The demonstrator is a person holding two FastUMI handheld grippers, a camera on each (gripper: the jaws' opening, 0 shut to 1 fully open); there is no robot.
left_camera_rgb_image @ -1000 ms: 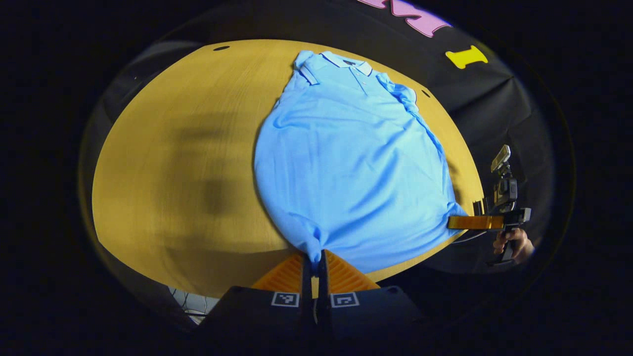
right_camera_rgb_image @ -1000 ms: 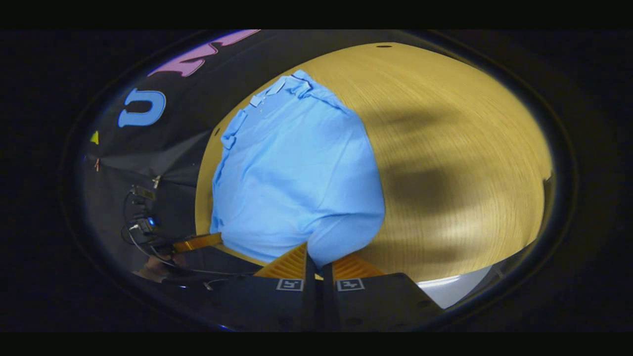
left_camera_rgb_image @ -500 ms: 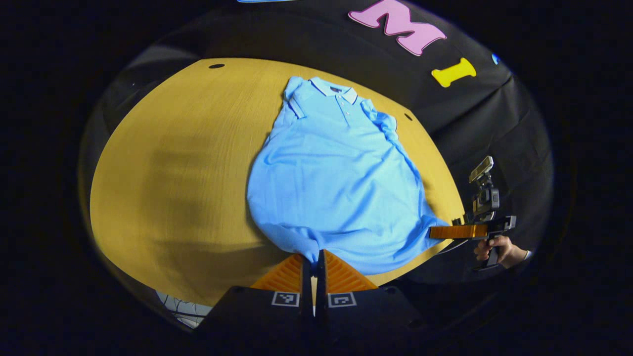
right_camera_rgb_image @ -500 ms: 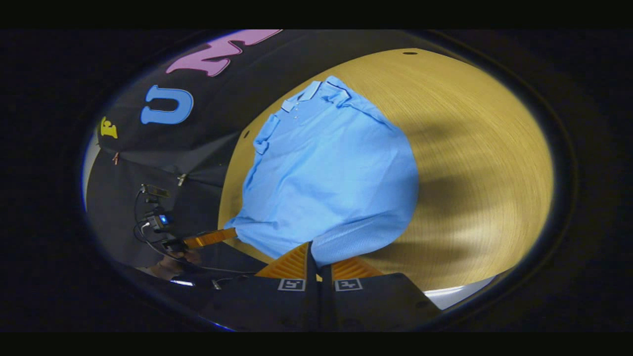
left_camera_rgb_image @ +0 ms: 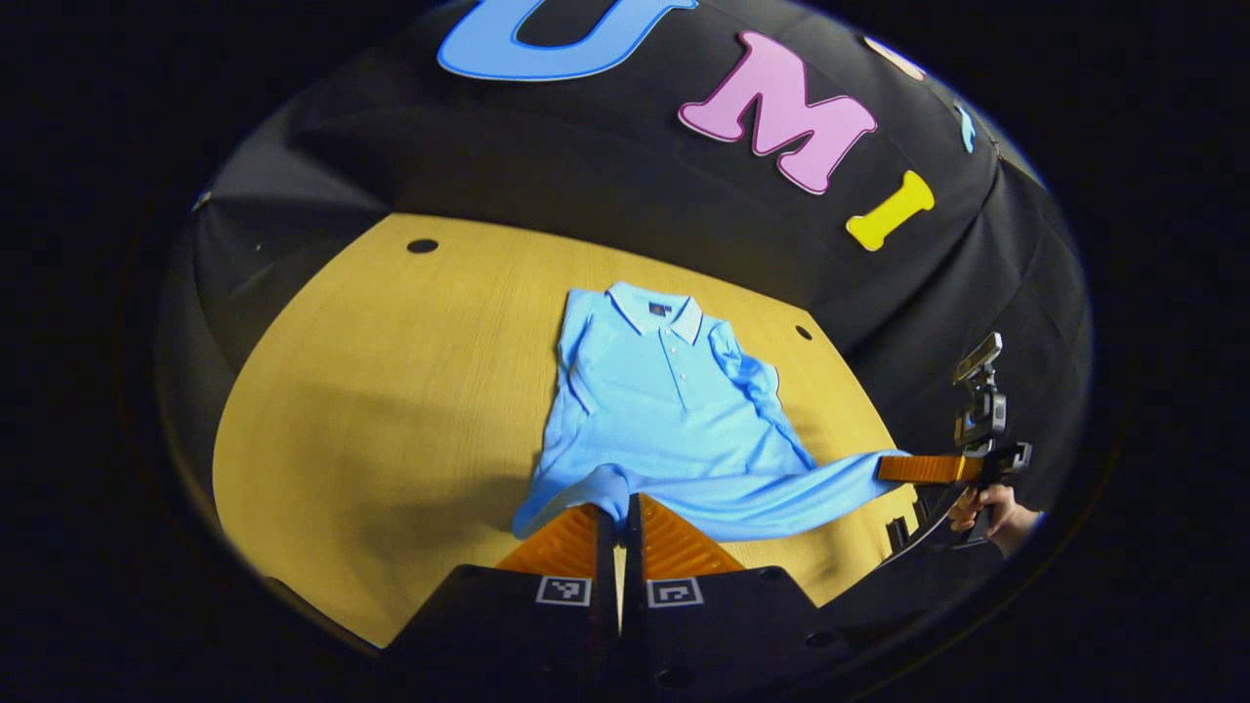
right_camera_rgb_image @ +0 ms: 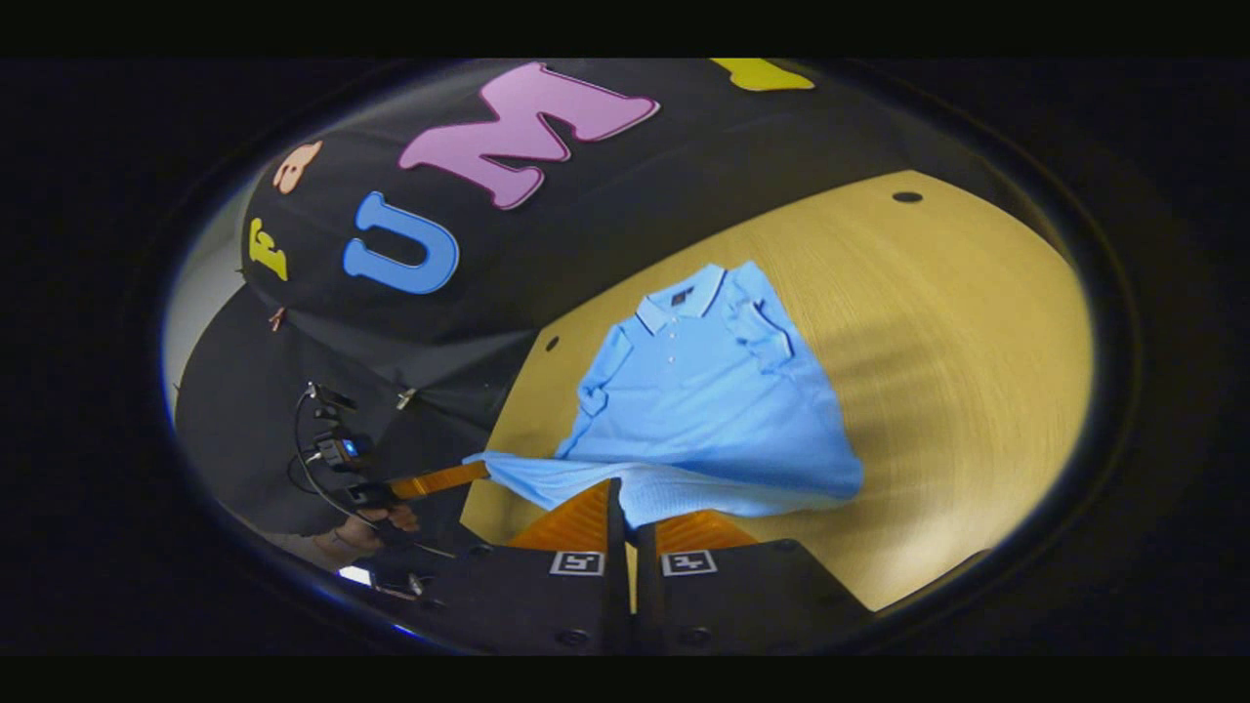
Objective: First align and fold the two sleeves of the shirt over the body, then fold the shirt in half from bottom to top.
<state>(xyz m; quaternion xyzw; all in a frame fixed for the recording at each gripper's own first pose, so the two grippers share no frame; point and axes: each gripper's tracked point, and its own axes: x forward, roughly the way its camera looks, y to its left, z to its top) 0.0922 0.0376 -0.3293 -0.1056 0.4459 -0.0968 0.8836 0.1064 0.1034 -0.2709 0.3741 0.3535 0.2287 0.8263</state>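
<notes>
Left gripper view: a light blue polo shirt (left_camera_rgb_image: 674, 410) on the wooden table (left_camera_rgb_image: 391, 391) is pinched at both hem corners, lifted off the near edge, by the left gripper (left_camera_rgb_image: 617, 513) and right gripper (left_camera_rgb_image: 894, 469), which should be carried level toward the collar (left_camera_rgb_image: 654, 310).

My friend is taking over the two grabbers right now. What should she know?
Left gripper: shut on one bottom corner of the blue shirt.
Right gripper: shut on the other bottom corner.
The hem hangs lifted between them, above the near edge of the wooden table; the collar end lies flat, far side.
Done: both sleeves look folded in over the body.
Left: carry the hem forward to the collar, lay it down evenly, then let go.
</notes>
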